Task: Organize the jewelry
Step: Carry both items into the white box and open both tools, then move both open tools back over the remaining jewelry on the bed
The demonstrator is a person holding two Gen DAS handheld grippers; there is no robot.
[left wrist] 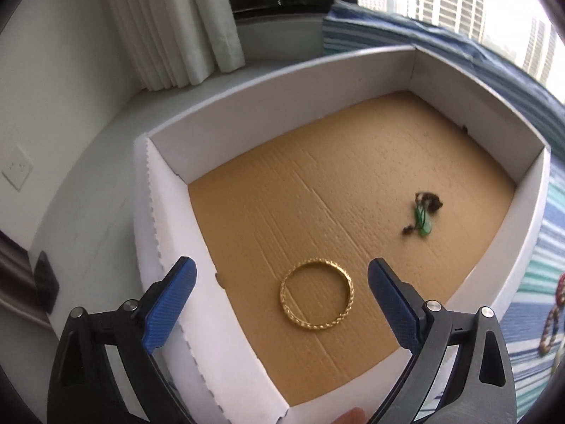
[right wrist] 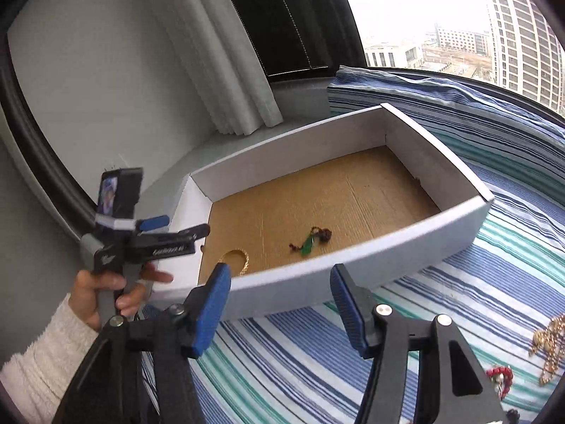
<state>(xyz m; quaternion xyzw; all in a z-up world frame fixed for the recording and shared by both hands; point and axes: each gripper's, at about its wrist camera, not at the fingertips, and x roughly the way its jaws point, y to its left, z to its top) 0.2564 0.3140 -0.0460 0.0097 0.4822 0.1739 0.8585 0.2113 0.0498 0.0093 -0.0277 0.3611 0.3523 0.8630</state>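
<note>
Gold bangle (left wrist: 316,295) lying flat on brown cardboard floor of white box (left wrist: 247,95), near front-left corner. Not touching either pad. Left gripper (left wrist: 281,300) up above it, blue pads spread wide, nothing held. Looks like bangle is now put away, so drop-off step seems done w/ this one.

Also in box: small green & brown charm (left wrist: 423,213), well apart from bangle, more to the right.

Right gripper (right wrist: 280,305) out over striped cloth (right wrist: 317,371), in front of box's near wall. Wide apart too, nothing between pads. Seen from right side cam, left gripper (right wrist: 169,229) held in person's hand (right wrist: 116,293) by box's left end.

More stuff waiting on cloth, outside box on the right: gold chain pile (right wrist: 549,346) & red bead piece (right wrist: 499,376). Beaded bits (left wrist: 552,321) at edge of left cam too, too blurry to tell which.

Next move, best guess: right gripper swings over to right, goes down on red bead piece or gold chain, pinches, lifts, carries over box wall. Chain is loose & floppy, so needs a pinch low on the pile, or bits may hang & catch on the wall. Must lift high enough to clear white wall. Cloth is soft, so pads could grab cloth too; gentle push only.
</note>
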